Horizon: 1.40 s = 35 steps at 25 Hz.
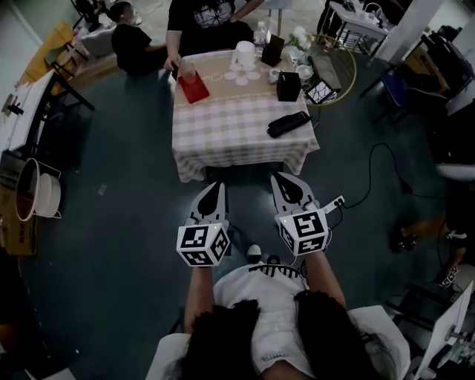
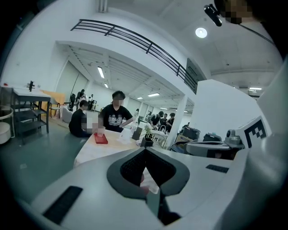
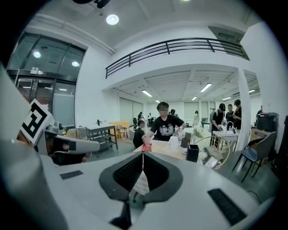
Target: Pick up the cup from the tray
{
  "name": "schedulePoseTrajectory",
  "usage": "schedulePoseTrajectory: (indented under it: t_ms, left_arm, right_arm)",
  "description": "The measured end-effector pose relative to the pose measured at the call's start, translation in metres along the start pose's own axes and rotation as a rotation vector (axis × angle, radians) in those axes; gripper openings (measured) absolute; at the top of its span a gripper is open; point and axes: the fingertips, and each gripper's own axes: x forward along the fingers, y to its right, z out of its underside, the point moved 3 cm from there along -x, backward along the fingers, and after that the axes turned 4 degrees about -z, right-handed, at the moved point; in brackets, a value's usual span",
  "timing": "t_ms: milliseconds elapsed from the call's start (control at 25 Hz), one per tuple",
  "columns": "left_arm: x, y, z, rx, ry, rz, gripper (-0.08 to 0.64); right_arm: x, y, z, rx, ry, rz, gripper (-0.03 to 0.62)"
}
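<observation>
A red tray [image 1: 194, 89] lies at the far left corner of the checked table [image 1: 237, 130], and a pale translucent cup [image 1: 187, 71] stands on its far end. Both grippers hang side by side over the floor, short of the table's near edge. My left gripper [image 1: 214, 187] is shut with nothing in it, and my right gripper [image 1: 281, 179] is shut and empty too. In the left gripper view the tray [image 2: 101, 139] and cup [image 2: 100, 131] show far off, above the closed jaws. In the right gripper view the tray [image 3: 146, 146] sits straight beyond the closed tips.
A person in a black T-shirt [image 1: 204, 22] stands behind the table with a hand near the cup; another sits at the left [image 1: 133, 46]. A white jug [image 1: 245, 53], a black box [image 1: 288, 85] and a flat black case [image 1: 288, 123] are on the table. Cables [image 1: 375, 167] trail on the floor at the right.
</observation>
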Motion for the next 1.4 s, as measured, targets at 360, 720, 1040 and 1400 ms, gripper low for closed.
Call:
schedulePoseTrajectory:
  t_ms: [360,720,1040,1400]
  left_arm:
    - [0.048,-0.052,-0.028,-0.021,0.001,-0.027,0.008]
    - [0.090,-0.131,-0.071,-0.022,0.003,-0.061,0.008]
    - [0.115,-0.185,-0.099,0.023,-0.001,-0.061,0.008]
    - [0.124,-0.212,-0.117,0.024,0.022,-0.063,0.008]
  right_arm:
    - [0.066,0.006,-0.033,0.067,0.063,-0.081,0.195]
    - [0.156,0.000,-0.064,0.051,0.058,-0.113,0.275]
    - [0.216,-0.007,-0.073,0.054,0.027,-0.099,0.330]
    - [0.254,-0.020,-0.095,0.009,0.057,-0.117,0.357]
